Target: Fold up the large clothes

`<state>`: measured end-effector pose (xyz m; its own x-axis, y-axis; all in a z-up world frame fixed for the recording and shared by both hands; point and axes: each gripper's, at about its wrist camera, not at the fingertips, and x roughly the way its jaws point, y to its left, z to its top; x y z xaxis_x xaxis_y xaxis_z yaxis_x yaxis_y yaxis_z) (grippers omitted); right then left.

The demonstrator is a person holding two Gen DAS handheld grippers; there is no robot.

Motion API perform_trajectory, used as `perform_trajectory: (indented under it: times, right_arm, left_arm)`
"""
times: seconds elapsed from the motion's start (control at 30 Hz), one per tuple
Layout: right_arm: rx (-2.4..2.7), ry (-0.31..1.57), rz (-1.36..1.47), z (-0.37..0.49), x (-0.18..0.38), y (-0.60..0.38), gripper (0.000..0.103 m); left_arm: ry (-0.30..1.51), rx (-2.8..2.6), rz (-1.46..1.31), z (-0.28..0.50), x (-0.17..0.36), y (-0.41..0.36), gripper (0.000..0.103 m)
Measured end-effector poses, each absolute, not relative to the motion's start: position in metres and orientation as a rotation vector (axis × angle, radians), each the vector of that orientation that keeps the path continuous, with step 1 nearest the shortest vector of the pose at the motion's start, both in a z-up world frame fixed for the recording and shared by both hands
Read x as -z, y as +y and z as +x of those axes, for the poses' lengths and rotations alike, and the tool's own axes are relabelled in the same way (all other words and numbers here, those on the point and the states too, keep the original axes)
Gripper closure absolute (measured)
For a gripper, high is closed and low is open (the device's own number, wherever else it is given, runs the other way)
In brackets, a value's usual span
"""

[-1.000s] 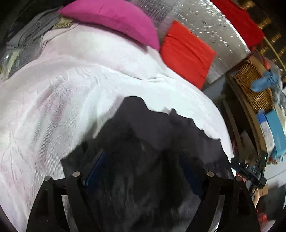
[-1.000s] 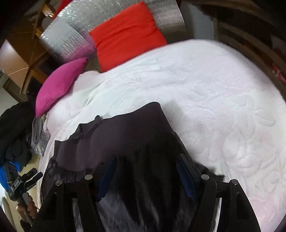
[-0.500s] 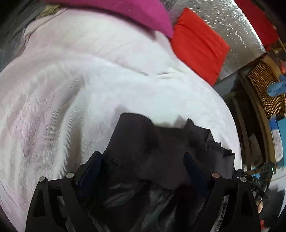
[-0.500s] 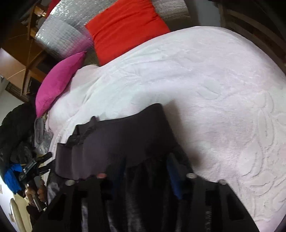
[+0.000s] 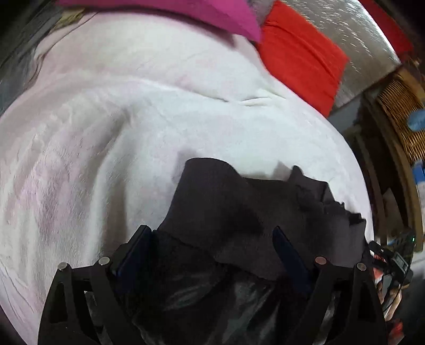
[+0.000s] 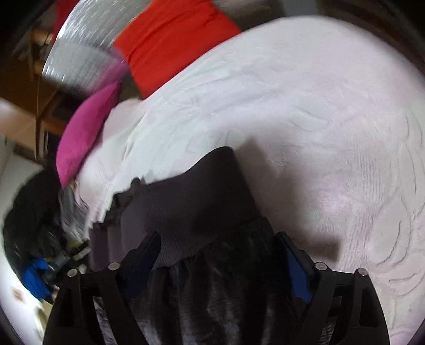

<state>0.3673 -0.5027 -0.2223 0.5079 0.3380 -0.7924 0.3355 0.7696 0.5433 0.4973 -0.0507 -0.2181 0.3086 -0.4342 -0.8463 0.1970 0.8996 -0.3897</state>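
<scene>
Left gripper (image 5: 212, 249): blue-padded fingers (image 5: 138, 249) spread wide, not clamped, w/ the dark garment (image 5: 225, 212) bunched between and under them. Can't tell if fabric is pinched further back. Right gripper (image 6: 220, 254): same story, fingers apart, straddling the garment (image 6: 186, 207) where the matte ribbed band meets the shinier gathered fabric.

Garment lies on the white bedspread (image 5: 132, 132), near its foot end, well apart from the red cushion (image 5: 300, 58) and pink pillow (image 5: 186, 10) at the head end.

Handling, my guess: soft, light, limp; shiny part prob. slippery, so it'll slide and sag. Better hold looks like the ribbed band's corners, one per gripper, pulled taut before laying over.
</scene>
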Motion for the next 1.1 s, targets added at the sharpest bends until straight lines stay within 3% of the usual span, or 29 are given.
perform_trajectory:
  times: [0.03, 0.07, 0.17, 0.3, 0.37, 0.5, 0.77, 0.97, 1.1]
  right_arm:
    - [0.013, 1.073, 0.681, 0.368, 0.220, -0.498, 0.043]
    - [0.028, 1.072, 0.633, 0.368, 0.214, -0.494, 0.067]
    - [0.019, 1.001, 0.626, 0.362, 0.195, -0.494, 0.076]
    - [-0.029, 0.929, 0.581, 0.359, 0.169, -0.483, 0.080]
    - [-0.027, 0.905, 0.565, 0.360, 0.163, -0.478, 0.081]
    - [-0.007, 0.856, 0.586, 0.361, 0.157, -0.482, 0.082]
    - [0.051, 0.817, 0.564, 0.378, 0.167, -0.488, 0.083]
    - [0.127, 0.907, 0.533, 0.402, 0.231, -0.492, 0.083]
    - [0.133, 0.892, 0.547, 0.400, 0.231, -0.496, 0.079]
  left_arm:
    - [1.172, 0.425, -0.222, 0.496, 0.216, -0.051, 0.023]
    - [1.156, 0.413, -0.202, 0.496, 0.212, -0.051, 0.041]
    - [1.124, 0.417, -0.190, 0.495, 0.205, -0.047, 0.066]
    - [1.047, 0.471, -0.201, 0.488, 0.187, -0.045, 0.076]
    - [0.987, 0.493, -0.199, 0.483, 0.175, -0.046, 0.096]
    - [0.864, 0.447, -0.175, 0.478, 0.156, -0.040, 0.096]
    - [0.829, 0.307, -0.169, 0.496, 0.174, -0.027, 0.096]
    - [0.908, 0.203, -0.095, 0.514, 0.225, -0.036, 0.096]
    - [0.913, 0.195, -0.067, 0.515, 0.228, -0.040, 0.095]
